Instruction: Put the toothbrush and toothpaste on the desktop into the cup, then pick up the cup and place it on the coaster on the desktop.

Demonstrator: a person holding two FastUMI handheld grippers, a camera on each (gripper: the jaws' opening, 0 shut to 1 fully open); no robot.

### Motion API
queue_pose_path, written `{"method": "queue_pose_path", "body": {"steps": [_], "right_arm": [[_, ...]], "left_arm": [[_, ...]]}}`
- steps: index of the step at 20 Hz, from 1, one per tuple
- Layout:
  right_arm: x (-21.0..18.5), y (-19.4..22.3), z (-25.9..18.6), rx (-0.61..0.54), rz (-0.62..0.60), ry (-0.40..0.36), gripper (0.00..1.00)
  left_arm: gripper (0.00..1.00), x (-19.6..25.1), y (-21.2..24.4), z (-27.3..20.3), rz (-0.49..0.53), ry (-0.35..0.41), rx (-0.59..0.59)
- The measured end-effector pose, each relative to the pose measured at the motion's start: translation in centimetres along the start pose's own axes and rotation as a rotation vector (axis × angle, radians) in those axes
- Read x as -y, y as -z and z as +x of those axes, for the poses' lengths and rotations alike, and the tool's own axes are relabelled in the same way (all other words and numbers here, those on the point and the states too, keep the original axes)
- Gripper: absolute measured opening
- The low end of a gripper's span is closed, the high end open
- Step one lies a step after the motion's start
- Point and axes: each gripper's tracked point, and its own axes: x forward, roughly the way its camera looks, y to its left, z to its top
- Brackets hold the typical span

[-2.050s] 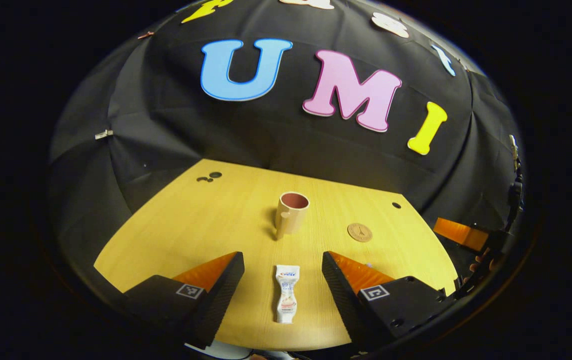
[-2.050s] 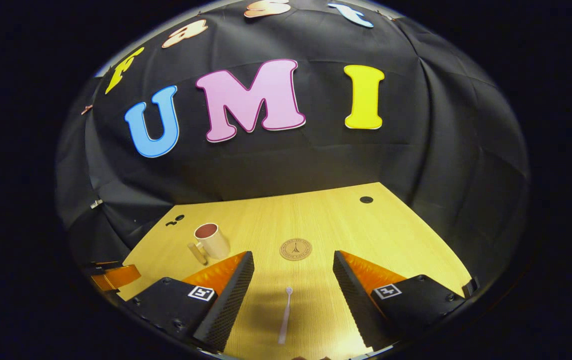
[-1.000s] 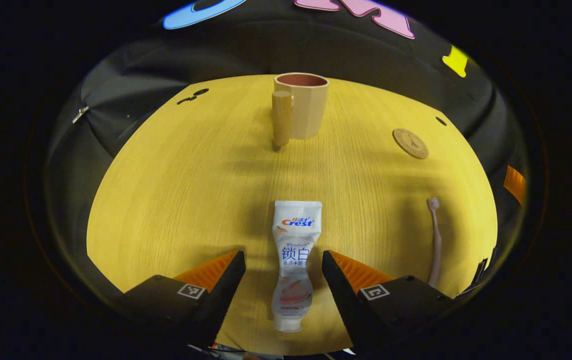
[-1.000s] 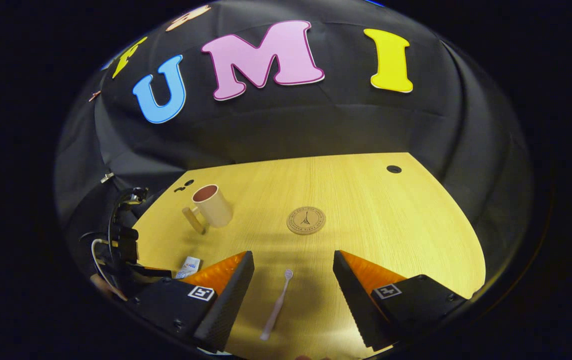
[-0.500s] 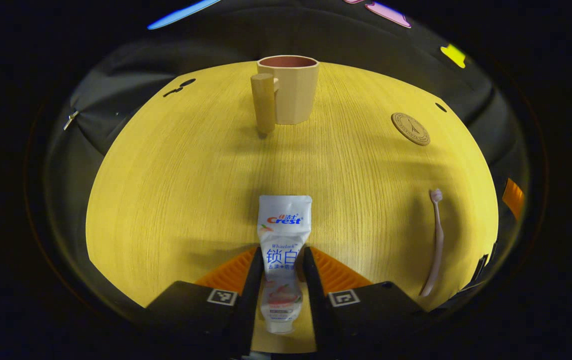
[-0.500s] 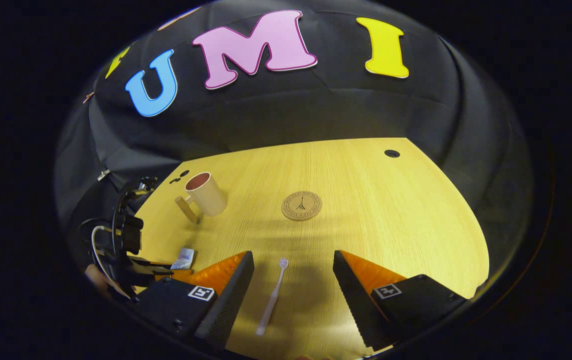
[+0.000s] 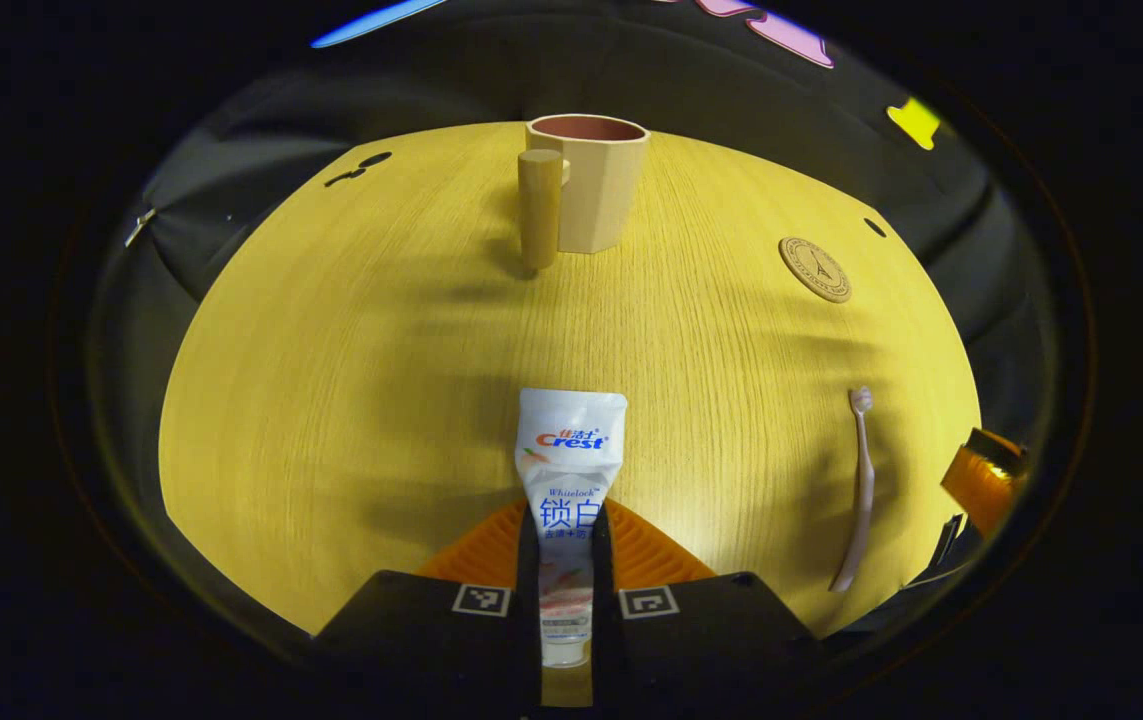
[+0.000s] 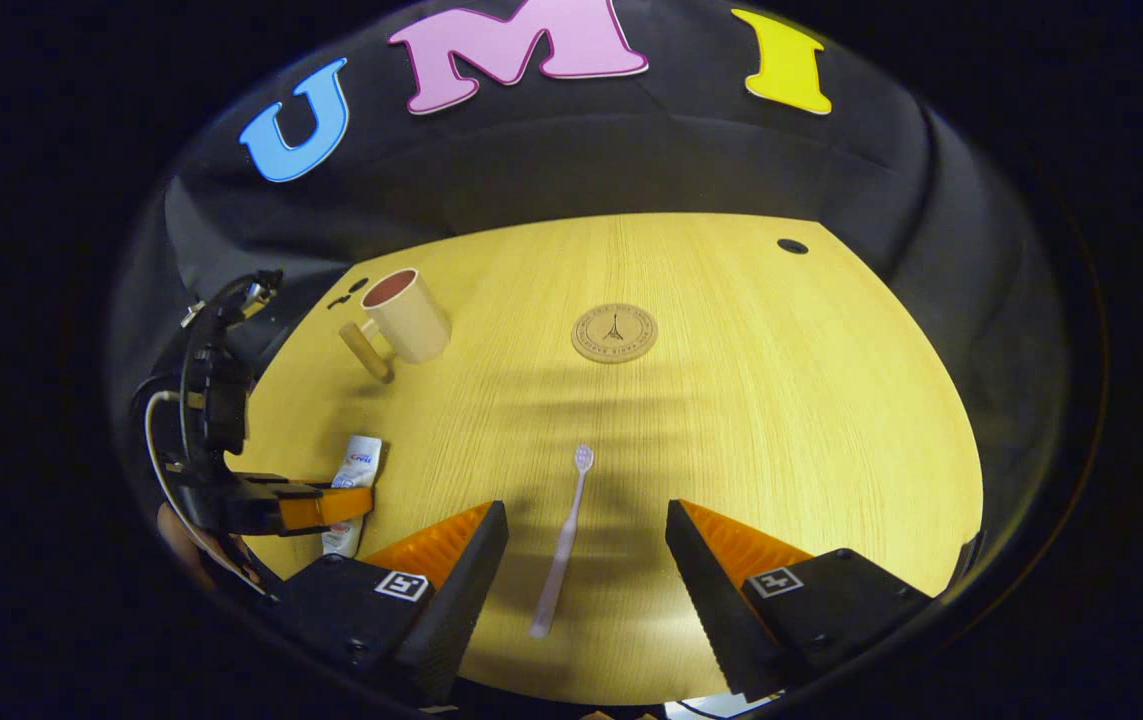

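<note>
My left gripper (image 7: 565, 530) is shut on the lower half of the white toothpaste tube (image 7: 569, 450), which lies flat on the wooden desktop (image 7: 351, 330) with its crimped end pointing at the cup. The beige cup (image 7: 596, 185), pink inside, stands upright at the far middle, its thick handle turned toward me. A pale pink toothbrush (image 8: 563, 545) lies on the desk between the fingers of my open right gripper (image 8: 586, 525), bristles away from me. The round brown coaster (image 8: 614, 332) lies beyond it. In the right gripper view the left gripper (image 8: 316, 507) sits over the tube (image 8: 356, 462) at the far left.
The desk has a small dark hole (image 8: 791, 246) near its far right corner and a few dark holes (image 7: 359, 168) near the far left one. Black cloth walls close in the back and sides. Bare wood lies between the cup and the coaster.
My left gripper has closed fully on the toothpaste tube. My right gripper has moved forward and lower over the toothbrush, staying open.
</note>
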Motion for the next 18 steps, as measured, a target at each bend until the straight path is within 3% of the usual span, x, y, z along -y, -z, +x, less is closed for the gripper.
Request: {"method": "queue_pose_path", "body": {"steps": [6,8,9,10,18], "right_arm": [[-0.6,2.7,2.0,-0.116,0.000,0.075,0.99],[-0.7,3.4,2.7,-0.142,0.010,0.101,0.98],[-0.7,3.6,3.1,-0.154,0.015,0.114,0.99],[-0.6,3.9,3.6,-0.168,0.017,0.125,0.99],[-0.9,5.8,4.9,-0.251,0.000,0.175,0.97]], "left_arm": [[0.23,-0.3,0.1,-0.9,-0.020,0.081,0.035],[0.23,-0.3,-0.2,-0.7,-0.002,0.089,0.055],[0.28,-0.4,-0.3,-0.9,0.003,0.088,0.063],[0.23,-0.4,-0.4,-1.1,0.003,0.088,0.070],[0.23,-0.3,-0.5,-1.3,-0.016,0.102,0.086]]}}
